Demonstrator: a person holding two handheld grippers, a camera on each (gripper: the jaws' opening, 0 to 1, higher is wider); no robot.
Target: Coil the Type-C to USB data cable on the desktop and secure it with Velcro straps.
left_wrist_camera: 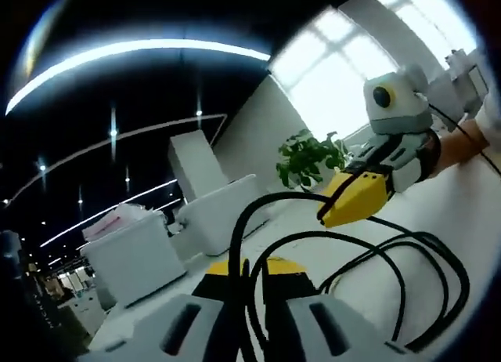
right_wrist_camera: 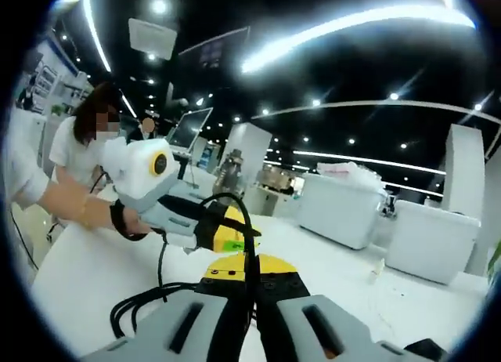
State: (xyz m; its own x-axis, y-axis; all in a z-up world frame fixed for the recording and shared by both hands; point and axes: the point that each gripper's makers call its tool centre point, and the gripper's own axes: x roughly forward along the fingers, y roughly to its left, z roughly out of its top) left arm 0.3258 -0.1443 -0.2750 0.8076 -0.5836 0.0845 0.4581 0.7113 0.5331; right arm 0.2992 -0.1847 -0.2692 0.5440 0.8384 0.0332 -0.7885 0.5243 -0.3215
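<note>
Two grippers meet over the white desktop (left_wrist_camera: 477, 221), each clamped on the black data cable (left_wrist_camera: 407, 260). The left gripper (left_wrist_camera: 249, 269) pinches a strand between closed yellow jaws; the right gripper (right_wrist_camera: 249, 266) does likewise. Loose loops lie on the desktop between them.

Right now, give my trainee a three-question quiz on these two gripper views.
1. True or false: the black cable lies in loops on the white desktop.
2. In the left gripper view, what comes in from the right? A) a pair of scissors B) the right gripper C) a Velcro strap
3. Fill in: in the right gripper view, the cable rises up between the right gripper's own ____.

Key: 1 true; 2 B; 3 jaws.
</note>
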